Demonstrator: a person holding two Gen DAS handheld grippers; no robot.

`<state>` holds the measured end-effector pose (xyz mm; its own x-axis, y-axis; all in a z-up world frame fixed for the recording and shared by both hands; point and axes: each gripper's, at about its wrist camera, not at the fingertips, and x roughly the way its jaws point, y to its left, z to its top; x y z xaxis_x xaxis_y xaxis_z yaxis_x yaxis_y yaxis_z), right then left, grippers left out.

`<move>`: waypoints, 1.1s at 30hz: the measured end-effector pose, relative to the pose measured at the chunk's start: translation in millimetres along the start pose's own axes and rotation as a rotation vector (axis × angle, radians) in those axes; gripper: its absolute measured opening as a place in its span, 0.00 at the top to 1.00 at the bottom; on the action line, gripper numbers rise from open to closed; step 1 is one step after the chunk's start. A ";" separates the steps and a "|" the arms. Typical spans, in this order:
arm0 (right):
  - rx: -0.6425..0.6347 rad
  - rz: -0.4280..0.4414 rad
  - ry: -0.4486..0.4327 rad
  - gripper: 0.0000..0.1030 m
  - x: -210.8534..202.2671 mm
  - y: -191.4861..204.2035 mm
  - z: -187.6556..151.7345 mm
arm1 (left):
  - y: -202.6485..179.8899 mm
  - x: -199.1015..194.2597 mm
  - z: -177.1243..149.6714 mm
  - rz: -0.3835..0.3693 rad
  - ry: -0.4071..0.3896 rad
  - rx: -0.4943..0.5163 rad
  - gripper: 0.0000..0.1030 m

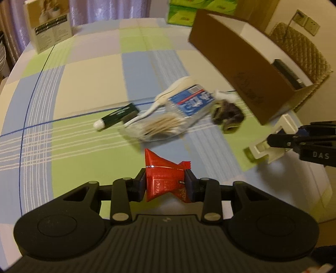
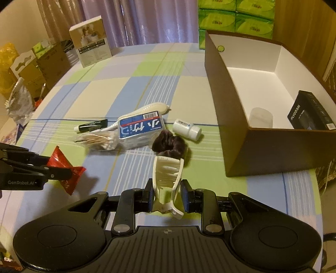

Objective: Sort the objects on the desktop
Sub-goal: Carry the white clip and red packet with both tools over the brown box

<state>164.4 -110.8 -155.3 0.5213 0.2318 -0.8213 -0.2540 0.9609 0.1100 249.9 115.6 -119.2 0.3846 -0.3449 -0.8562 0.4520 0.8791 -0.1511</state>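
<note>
Fingers of the left gripper pinch a red snack packet across its middle, holding it clear above the checked tablecloth. Those of the right gripper press on the sides of a white hair claw clip, also lifted off the cloth; its toothed end points forward.

Just beyond the clip lies a dark brown scrunchie, and beside that a small white pill bottle on its side. To their left sits a tight cluster: a clear pack with a blue label, a white tube-shaped item behind it, a bag of cotton swabs touching the pack, and a dark green tube with a white cap.

On the right of the table stands an open brown cardboard box with a white interior, holding a black carton and a clear cup. Nothing lies between the raised clip and the box's near wall. At the far edge stand a beige product box and stacked green tissue packs.
</note>
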 end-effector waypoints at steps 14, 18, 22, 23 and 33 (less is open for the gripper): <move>0.026 0.053 -0.054 0.78 -67.6 -34.5 -9.5 | -83.2 -32.3 19.5 -0.098 -0.090 0.096 0.69; 0.034 0.065 -0.088 0.78 -91.6 -50.1 -5.7 | -105.5 -35.7 31.2 -0.126 -0.119 0.128 0.69; 0.032 0.065 -0.129 0.78 -113.4 -68.2 5.0 | -128.8 -36.7 48.4 -0.147 -0.152 0.166 0.69; 0.035 0.066 -0.138 0.78 -117.7 -73.5 8.7 | -134.5 -36.8 52.8 -0.149 -0.162 0.176 0.69; 0.014 0.048 -0.217 0.78 -141.6 -119.5 45.5 | -189.3 -36.4 102.0 -0.172 -0.261 0.251 0.69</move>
<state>158.0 -251.5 -26.7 0.6724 0.3029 -0.6754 -0.2721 0.9497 0.1550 232.4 -71.8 -9.0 0.4635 -0.5802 -0.6697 0.6979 0.7048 -0.1276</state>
